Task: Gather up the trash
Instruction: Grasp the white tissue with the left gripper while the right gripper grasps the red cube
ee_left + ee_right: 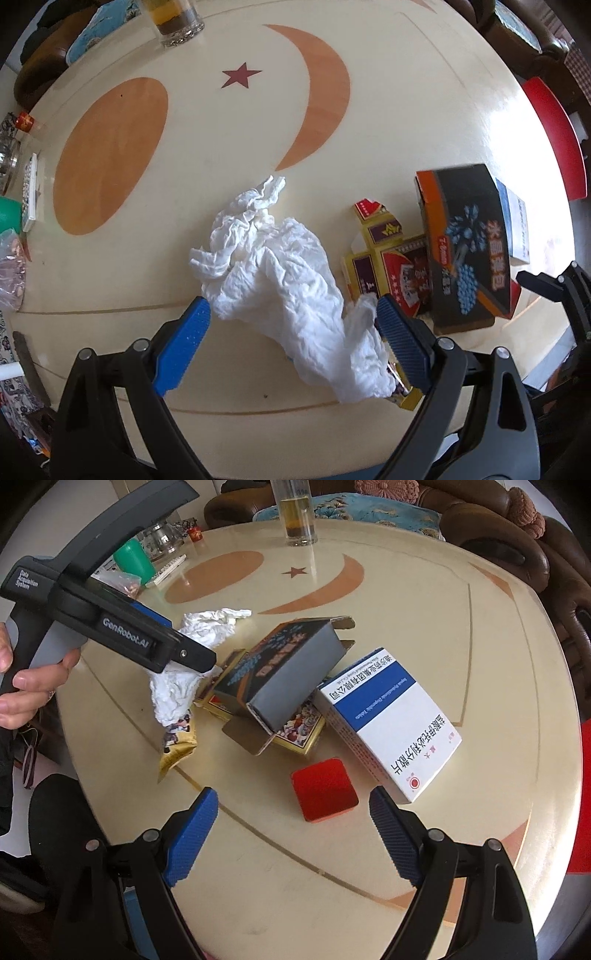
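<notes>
A crumpled white tissue [280, 280] lies on the cream table [229, 147], partly over a gold snack wrapper [404, 400]. My left gripper [291, 310] points down over the tissue, open, with one blue pad on each side of it. To the right are a flattened red-and-gold carton [384, 254] and a dark box with orange trim [465, 243]. My right gripper [292, 798] is open just short of a small red box [324, 789]. A white-and-blue medicine box [388, 720] leans beside the dark box [291, 672]. The tissue [181, 686] and wrapper [177, 746] sit at the left.
A glass holding an amber drink [299, 513] stands at the table's far side. A green cup [135, 559], a plastic bag [11, 266] and small items crowd the left edge. A red chair [557, 140] and a brown sofa [517, 546] ring the table. A person's hand [22, 698] grips the left tool.
</notes>
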Action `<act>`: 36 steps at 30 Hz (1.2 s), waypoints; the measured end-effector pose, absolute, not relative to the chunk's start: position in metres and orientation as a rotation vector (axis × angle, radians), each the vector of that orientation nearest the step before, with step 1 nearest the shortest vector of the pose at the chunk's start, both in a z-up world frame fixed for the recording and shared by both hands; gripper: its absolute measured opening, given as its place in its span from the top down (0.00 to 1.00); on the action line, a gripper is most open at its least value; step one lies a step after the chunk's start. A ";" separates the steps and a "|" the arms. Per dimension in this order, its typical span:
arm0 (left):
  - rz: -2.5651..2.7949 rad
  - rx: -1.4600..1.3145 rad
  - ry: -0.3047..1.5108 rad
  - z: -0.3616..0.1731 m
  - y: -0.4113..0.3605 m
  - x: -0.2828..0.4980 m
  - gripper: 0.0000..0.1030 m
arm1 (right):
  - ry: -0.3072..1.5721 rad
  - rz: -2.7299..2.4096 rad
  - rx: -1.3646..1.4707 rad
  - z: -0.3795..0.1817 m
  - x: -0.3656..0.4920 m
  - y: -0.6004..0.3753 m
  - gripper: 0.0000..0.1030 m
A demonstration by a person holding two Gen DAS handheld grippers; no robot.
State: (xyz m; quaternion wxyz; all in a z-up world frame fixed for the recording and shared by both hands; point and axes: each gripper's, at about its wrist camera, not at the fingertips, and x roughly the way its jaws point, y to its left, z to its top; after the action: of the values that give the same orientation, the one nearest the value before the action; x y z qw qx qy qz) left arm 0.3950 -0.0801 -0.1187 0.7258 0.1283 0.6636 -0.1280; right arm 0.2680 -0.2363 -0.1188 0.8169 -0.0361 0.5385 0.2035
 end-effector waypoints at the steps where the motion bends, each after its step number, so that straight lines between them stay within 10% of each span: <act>1: -0.287 0.273 1.466 -0.120 -0.079 0.397 0.13 | 1.147 0.431 -0.078 -0.120 0.268 -0.236 0.21; 23: -0.326 0.144 1.521 -0.139 -0.048 0.420 0.57 | 1.131 0.374 -0.129 -0.131 0.273 -0.230 0.66; 27: -0.324 0.165 1.530 -0.141 -0.043 0.417 0.80 | 1.126 0.357 -0.107 -0.131 0.275 -0.229 0.67; 36: -0.320 0.150 1.446 -0.115 -0.028 0.401 0.84 | 1.074 0.284 -0.086 -0.114 0.268 -0.235 0.67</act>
State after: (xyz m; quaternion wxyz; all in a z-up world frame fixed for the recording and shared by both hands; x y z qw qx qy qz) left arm 0.4011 -0.0279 -0.1155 0.7355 0.0681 0.6581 -0.1458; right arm 0.2676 -0.2355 -0.1143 0.8489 -0.0408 0.5095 0.1347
